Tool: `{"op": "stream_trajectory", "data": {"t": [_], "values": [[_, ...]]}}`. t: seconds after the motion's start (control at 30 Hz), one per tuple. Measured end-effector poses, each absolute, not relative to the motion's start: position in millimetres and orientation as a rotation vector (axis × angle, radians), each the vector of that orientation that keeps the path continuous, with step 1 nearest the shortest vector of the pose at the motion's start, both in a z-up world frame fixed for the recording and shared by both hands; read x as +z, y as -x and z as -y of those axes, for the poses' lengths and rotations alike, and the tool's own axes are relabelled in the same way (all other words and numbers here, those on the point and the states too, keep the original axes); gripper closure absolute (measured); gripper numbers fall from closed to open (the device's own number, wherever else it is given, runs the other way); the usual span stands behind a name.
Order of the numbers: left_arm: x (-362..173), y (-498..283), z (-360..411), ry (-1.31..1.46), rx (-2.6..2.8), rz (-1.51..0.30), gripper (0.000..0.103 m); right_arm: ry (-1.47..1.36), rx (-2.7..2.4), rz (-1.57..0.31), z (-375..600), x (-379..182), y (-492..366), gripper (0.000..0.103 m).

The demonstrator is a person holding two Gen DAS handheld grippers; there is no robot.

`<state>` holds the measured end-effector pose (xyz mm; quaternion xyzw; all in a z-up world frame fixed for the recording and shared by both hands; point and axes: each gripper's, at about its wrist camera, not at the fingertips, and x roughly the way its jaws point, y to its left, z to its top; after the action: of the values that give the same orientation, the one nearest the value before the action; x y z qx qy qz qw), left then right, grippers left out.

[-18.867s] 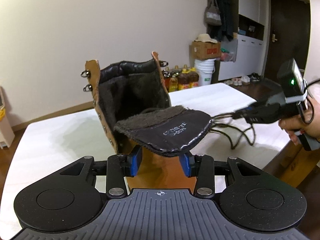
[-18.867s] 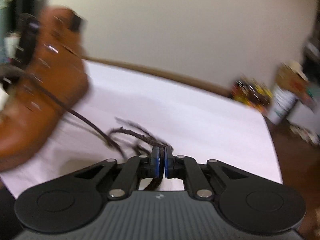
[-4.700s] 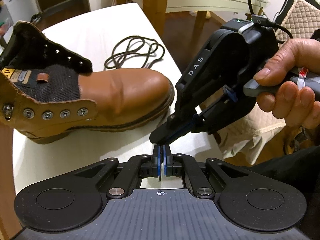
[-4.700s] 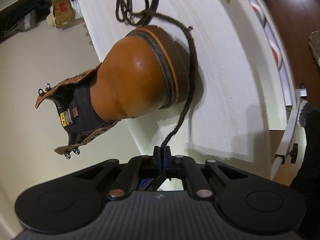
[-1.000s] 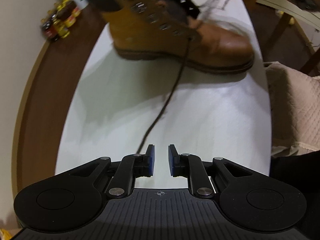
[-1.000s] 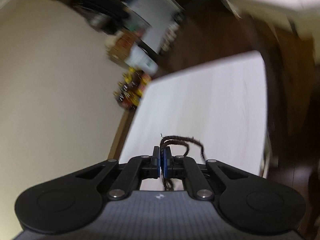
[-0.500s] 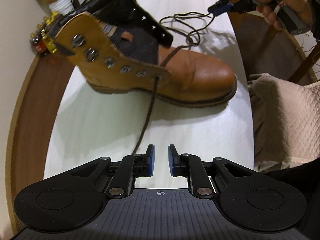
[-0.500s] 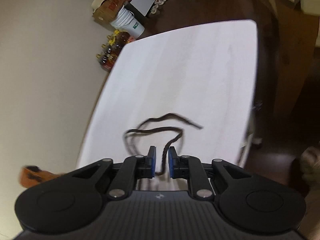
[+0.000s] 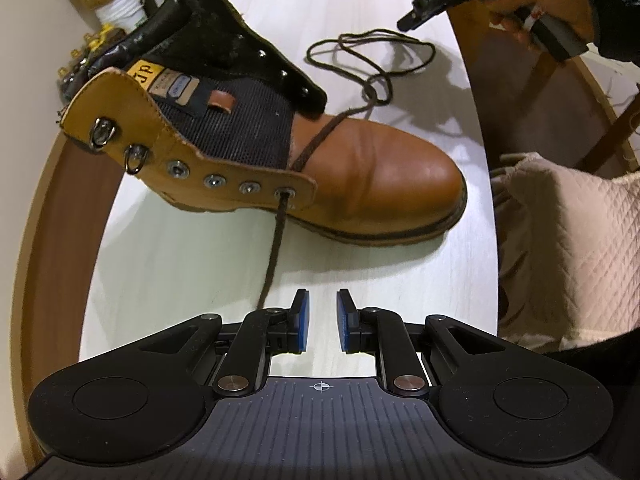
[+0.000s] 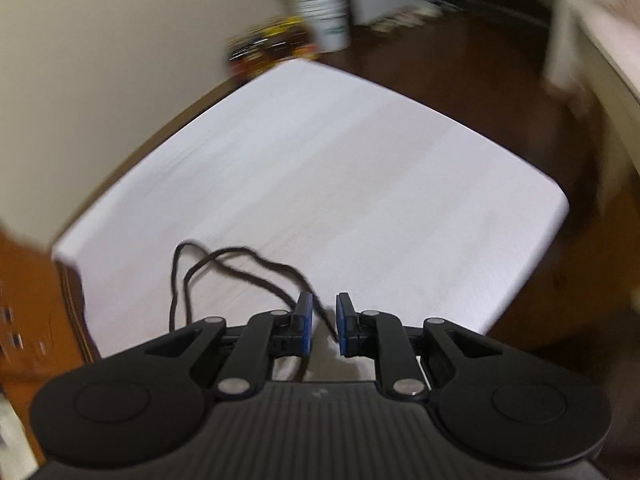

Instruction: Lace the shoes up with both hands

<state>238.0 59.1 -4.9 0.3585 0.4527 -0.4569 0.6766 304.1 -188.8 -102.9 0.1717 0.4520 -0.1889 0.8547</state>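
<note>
One eyelet pair laced, rest to go

One lace (image 9: 276,240) runs through the bottom eyelets of the boot (image 9: 360,176) lying on the desk (image 9: 180,264); upper eyelets and hooks bare. Left claw (image 9: 319,320) released, holding nothing, near the lace end. Right claw (image 10: 320,324) released over loose lace coils.

Your boot (image 9: 360,168) lay on the table (image 9: 180,264), toe to the right. The lace (image 9: 276,248) ran from its lowest eyelet (image 9: 285,193) toward your left gripper (image 9: 321,322); loose lace coiled behind, beneath your right gripper (image 9: 412,20).
</note>
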Motion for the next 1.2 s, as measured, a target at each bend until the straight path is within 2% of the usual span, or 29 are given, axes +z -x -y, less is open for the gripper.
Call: {"op": "stream_trajectory", "data": {"t": [0.13, 0.23, 0.4, 0.67, 0.8, 0.97, 1.2], "values": [[-4.8, -235.1, -55.2, -0.792, -1.010, -1.026, 0.087, -0.283, -0.342, -0.972, 187.6, -108.8, -315.2, 0.089], [-4.2, -231.1, -53.4, -0.783, -1.003, -1.029, 0.087, -0.240, -0.307, -0.985, 187.3, -113.0, -322.2, 0.100], [0.2, -227.9, -46.1, -0.773, -1.020, -1.012, 0.087, -0.257, -0.306, -0.923, 190.7, -101.5, -316.6, 0.101], [18.2, -230.0, -26.3, -0.728, -1.093, -0.934, 0.087, -0.489, -0.227, -0.798, 190.9, -53.3, -278.1, 0.101], [28.1, -228.7, -7.9, -0.779, -1.201, -0.826, 0.087, -0.595, -0.083, -0.846, 175.3, -44.9, -268.2, 0.101], [31.7, -227.4, 14.5, -0.857, -1.331, -0.704, 0.081, -0.621, 0.012, -0.914, 157.3, -44.7, -260.5, 0.101], [37.8, -206.5, 43.3, -1.066, -1.632, -0.376, 0.080, -0.582, 0.162, -0.980, 132.7, -34.9, -251.8, 0.101]]}}
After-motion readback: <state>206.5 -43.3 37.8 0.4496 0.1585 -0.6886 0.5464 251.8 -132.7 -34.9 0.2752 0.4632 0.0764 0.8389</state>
